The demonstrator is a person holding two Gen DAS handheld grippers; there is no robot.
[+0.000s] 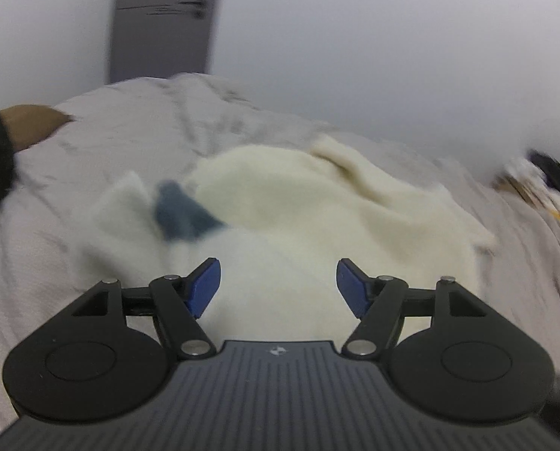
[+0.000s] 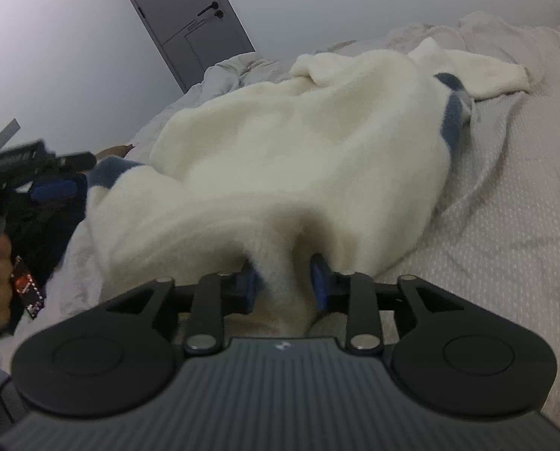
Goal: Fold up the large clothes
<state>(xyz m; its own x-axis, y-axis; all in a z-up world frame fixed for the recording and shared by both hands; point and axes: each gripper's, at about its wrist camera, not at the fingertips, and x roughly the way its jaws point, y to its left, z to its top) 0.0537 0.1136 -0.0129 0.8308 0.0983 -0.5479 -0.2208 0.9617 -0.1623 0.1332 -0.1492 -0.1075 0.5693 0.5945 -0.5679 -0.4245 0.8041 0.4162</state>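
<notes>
Meanwhile right tool pinching cream fleece garment; left tool spread

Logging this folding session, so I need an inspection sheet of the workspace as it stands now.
Surface: bed with wrinkled pale grey cover.
Job's things: cream fleece garment with blue trim, spread crumpled on the bed.
Clutter: dark items by the bed's edge; blurred, unidentifiable.
Grippers: left gripper open, above the garment, holding nothing; right gripper shut on a bunched garment fold.
Cables: nothing seen.
Surroundings: white wall, grey door with dark handle.
</notes>
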